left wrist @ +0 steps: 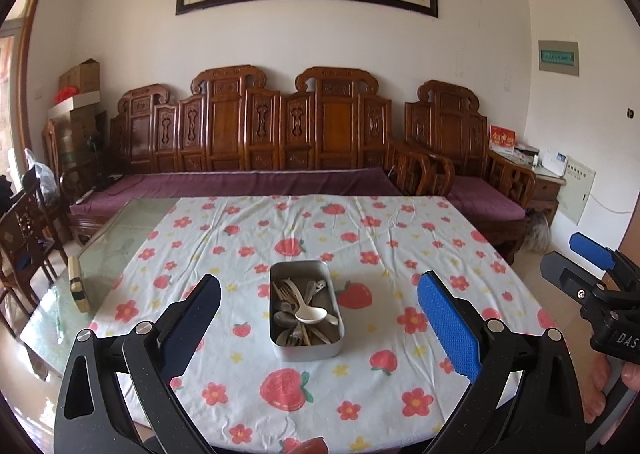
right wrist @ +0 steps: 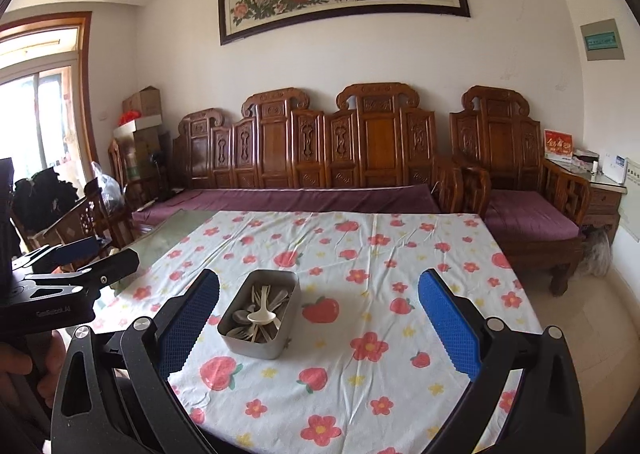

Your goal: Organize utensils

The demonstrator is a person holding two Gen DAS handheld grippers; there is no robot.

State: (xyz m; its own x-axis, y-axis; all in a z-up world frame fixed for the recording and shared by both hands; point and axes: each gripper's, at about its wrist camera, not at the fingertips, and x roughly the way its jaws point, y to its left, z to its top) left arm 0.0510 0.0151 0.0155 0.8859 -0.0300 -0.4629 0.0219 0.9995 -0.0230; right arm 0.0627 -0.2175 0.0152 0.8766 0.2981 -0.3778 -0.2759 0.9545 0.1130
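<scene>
In the left wrist view, I am holding my left tool (left wrist: 320,310) wide open with nothing in it. The grey metal box (left wrist: 306,348) of spoons and forks is sitting on the flowery table (left wrist: 400,238), with a white plastic spoon (left wrist: 314,315) on top.

In the right wrist view, my right tool (right wrist: 319,304) is wide open and empty too. I think everything is packed, so I should be keeping both tools clear of the box.

Both wrist views look forward and slightly down over the near edge of the tabletop (left wrist: 248,214), toward the sofa (left wrist: 248,182) and wall. Both share the tin (left wrist: 306,346) (right wrist: 260,348) at mid-distance; each catches the other gripper at its edge.
</scene>
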